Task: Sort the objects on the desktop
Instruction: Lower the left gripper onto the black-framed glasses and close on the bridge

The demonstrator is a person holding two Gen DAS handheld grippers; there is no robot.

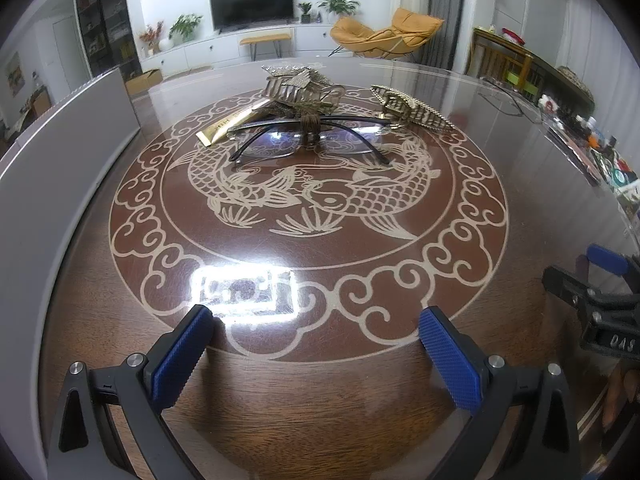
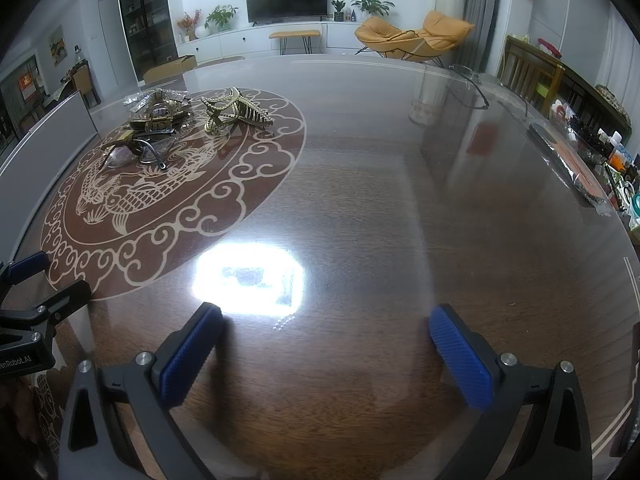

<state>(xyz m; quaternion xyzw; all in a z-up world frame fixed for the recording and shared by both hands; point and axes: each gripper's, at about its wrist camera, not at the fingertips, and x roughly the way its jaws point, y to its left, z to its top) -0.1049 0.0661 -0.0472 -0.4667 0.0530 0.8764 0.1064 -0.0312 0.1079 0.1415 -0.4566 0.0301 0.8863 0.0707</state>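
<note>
Both grippers, left gripper (image 1: pixel 316 344) and right gripper (image 2: pixel 326 344), hang with jaws released and empty, while the black-framed glasses (image 1: pixel 308 136) lie crosswise at upper centre of the glossy brown tabletop (image 1: pixel 360 380), straight ahead of the nearer left jaws.

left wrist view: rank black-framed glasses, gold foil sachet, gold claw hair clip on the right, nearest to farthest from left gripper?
From the left gripper, open above the table:
1. Black-framed glasses, straight ahead, arms pointing toward the gripper.
2. Gold foil sachet, ahead-left, partly tucked under the glasses.
3. Gold claw hair clip, ahead-right, behind the glasses.
Items 2 and 3 are close to call.
</note>
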